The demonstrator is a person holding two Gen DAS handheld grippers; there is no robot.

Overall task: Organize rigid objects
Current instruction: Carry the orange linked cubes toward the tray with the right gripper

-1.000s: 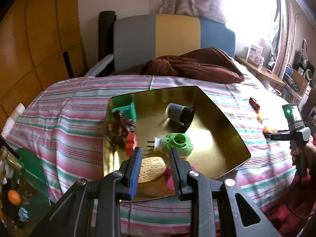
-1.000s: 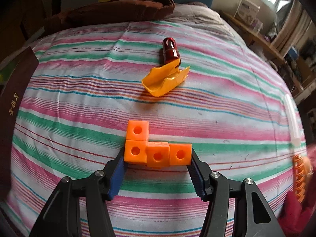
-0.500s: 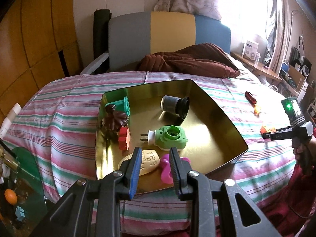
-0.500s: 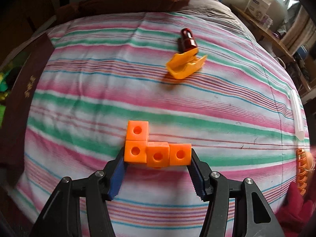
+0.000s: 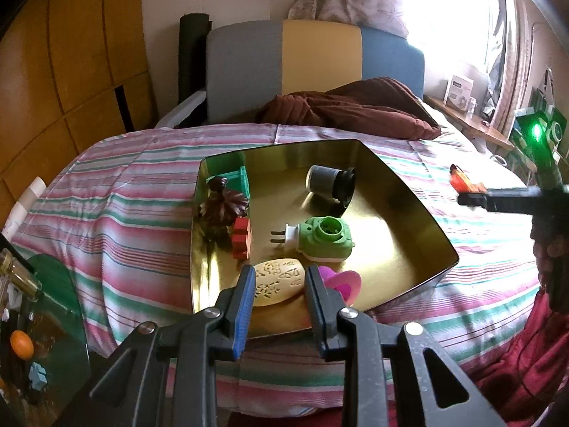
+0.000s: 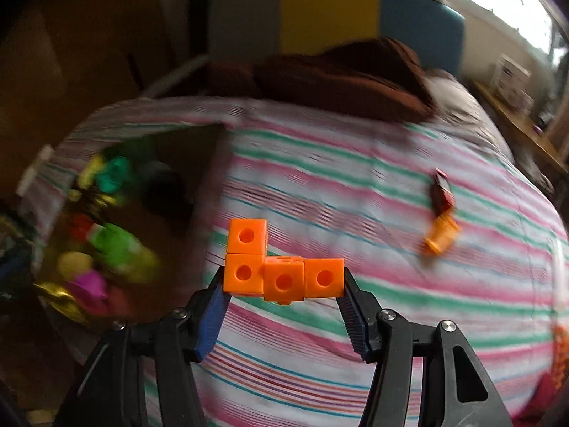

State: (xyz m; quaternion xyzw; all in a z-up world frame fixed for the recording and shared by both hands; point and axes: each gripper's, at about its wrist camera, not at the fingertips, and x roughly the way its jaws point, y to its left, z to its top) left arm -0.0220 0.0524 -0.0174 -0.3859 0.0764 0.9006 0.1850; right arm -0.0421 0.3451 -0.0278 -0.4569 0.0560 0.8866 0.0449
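My right gripper (image 6: 282, 281) is shut on an L-shaped piece of orange cubes (image 6: 282, 268) and holds it in the air above the striped bed. It also shows at the right of the left wrist view (image 5: 466, 192), beside the gold tray (image 5: 409, 213). The tray holds a green plug-in device (image 5: 325, 238), a grey cylinder (image 5: 329, 183), a cream oval (image 5: 279, 281), a pink piece (image 5: 343, 283), a red block (image 5: 242, 238), a dark pinecone-like item (image 5: 222, 206) and a teal box (image 5: 234, 178). My left gripper (image 5: 279, 284) is open and empty above the tray's near edge.
An orange scoop-like piece (image 6: 439, 238) and a dark red item (image 6: 441, 190) lie on the striped bedspread (image 6: 355, 185) to the right. A brown blanket (image 5: 355, 110) lies by the headboard. A green glass side table (image 5: 46, 302) stands at the left.
My right gripper has lifted the orange cubes off the bed and swung left, bringing the tray into its view. My left gripper has shifted only slightly over the tray.
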